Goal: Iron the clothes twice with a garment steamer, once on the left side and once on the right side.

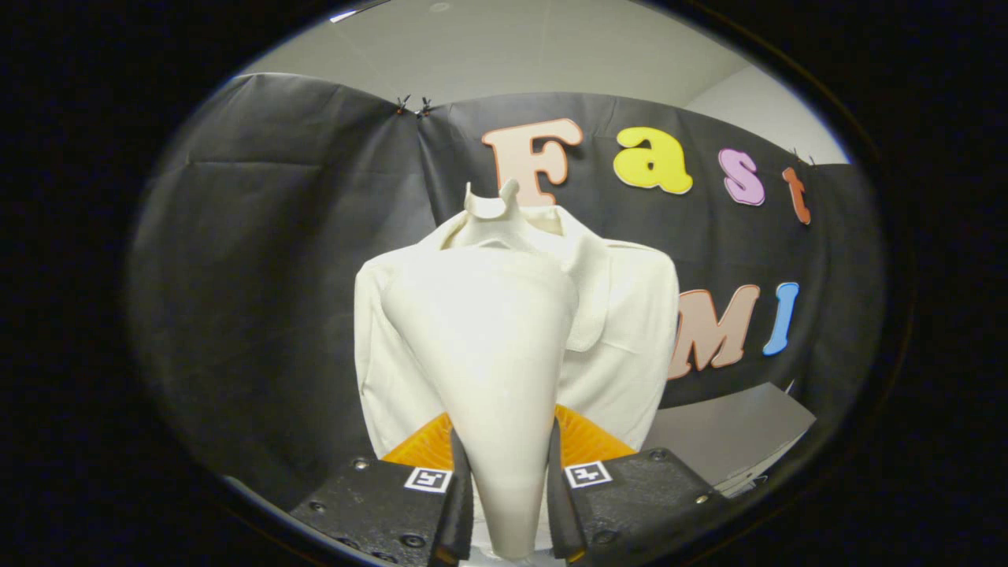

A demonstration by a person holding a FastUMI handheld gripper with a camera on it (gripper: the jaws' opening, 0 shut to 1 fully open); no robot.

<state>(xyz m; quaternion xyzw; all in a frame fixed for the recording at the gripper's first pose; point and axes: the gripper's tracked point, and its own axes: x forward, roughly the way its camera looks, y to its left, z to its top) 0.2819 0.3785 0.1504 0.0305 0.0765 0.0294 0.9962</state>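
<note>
My gripper (504, 472) is shut on the cream garment steamer (488, 346), both fingers pressing on its narrow handle. The steamer widens upward from the fingers into a broad head that points away from me. Just beyond that head hangs a cream collared shirt (630, 331) on a form, upright against the black cloth wall. The steamer head covers the shirt's left and middle front, and whether it touches the fabric cannot be told. The shirt's collar (504, 220) shows above the head, and its right front panel and shoulder are in sight.
Black cloth wall (276, 276) stands behind and on both sides of the shirt. A grey surface (732, 433) lies low to the right of the shirt. A pale ceiling (512, 55) is overhead.
</note>
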